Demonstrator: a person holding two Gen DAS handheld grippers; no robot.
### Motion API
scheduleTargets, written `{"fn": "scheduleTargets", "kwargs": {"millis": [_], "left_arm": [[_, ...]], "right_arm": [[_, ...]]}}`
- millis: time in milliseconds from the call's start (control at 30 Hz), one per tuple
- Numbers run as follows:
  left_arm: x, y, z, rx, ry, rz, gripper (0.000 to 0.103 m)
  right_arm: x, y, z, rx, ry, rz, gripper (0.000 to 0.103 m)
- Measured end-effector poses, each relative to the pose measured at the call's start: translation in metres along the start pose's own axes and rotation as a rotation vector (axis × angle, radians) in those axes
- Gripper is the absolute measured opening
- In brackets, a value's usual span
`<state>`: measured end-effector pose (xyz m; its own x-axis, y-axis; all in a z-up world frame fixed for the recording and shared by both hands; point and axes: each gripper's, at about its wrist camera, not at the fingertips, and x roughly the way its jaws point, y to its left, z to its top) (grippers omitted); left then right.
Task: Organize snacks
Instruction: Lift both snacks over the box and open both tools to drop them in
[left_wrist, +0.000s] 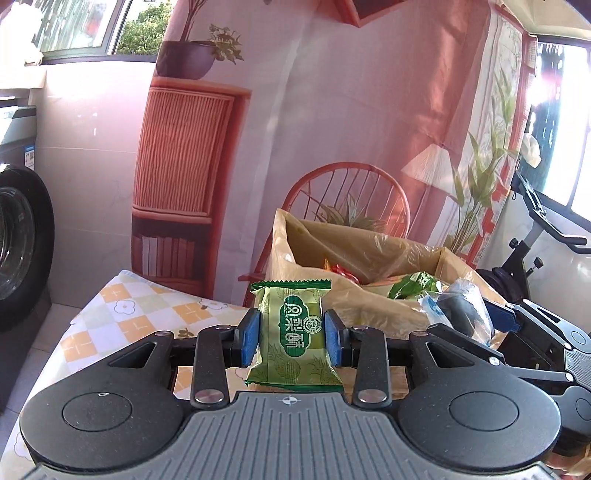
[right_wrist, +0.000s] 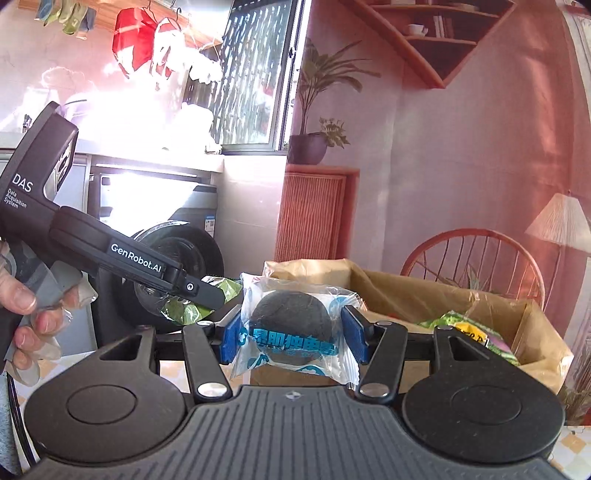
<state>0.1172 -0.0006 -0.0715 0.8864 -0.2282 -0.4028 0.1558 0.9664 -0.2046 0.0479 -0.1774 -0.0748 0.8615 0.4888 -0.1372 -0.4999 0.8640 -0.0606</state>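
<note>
Behind your grippers hangs a printed backdrop; your left gripper (left_wrist: 291, 338) clamps a green snack packet (left_wrist: 293, 332); your right gripper (right_wrist: 291, 334) clamps a dark round cake (right_wrist: 291, 325); ahead, the lined box (right_wrist: 436, 291) holds more snacks, so sorting looks barely begun.

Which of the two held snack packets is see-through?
The blue-printed packet in the right gripper: its dark round cake shows through. The left gripper holds an opaque green packet.

Snack packets (left_wrist: 413, 286) lie in the box (left_wrist: 373, 317), seemingly on the table (left_wrist: 122, 314).
</note>
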Motion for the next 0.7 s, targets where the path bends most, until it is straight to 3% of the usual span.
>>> {"fn": "scheduleTargets", "kwargs": {"millis": [200,467,500,600,700], "left_arm": [[0.032,-0.018,0.034,0.048,-0.028,-0.024,0.039],[0.097,-0.033,0.057,0.074,0.064,-0.053,0.039],[0.102,-0.035,0.058,0.080,0.069,-0.055,0.040],[0.112,-0.033,0.058,0.066,0.095,-0.081,0.057],[0.109,-0.027,0.054,0.052,0.097,-0.078,0.057]], "right_arm": [[0.044,-0.039,0.022,0.006,0.075,-0.090,0.058],[0.091,-0.067,0.010,0.033,0.212,-0.178,0.058],[0.092,-0.069,0.008,0.044,0.222,-0.185,0.060],[0.089,-0.073,0.003,0.090,0.210,-0.189,0.064],[0.079,-0.072,0.006,0.097,0.187,-0.181,0.069]]}}
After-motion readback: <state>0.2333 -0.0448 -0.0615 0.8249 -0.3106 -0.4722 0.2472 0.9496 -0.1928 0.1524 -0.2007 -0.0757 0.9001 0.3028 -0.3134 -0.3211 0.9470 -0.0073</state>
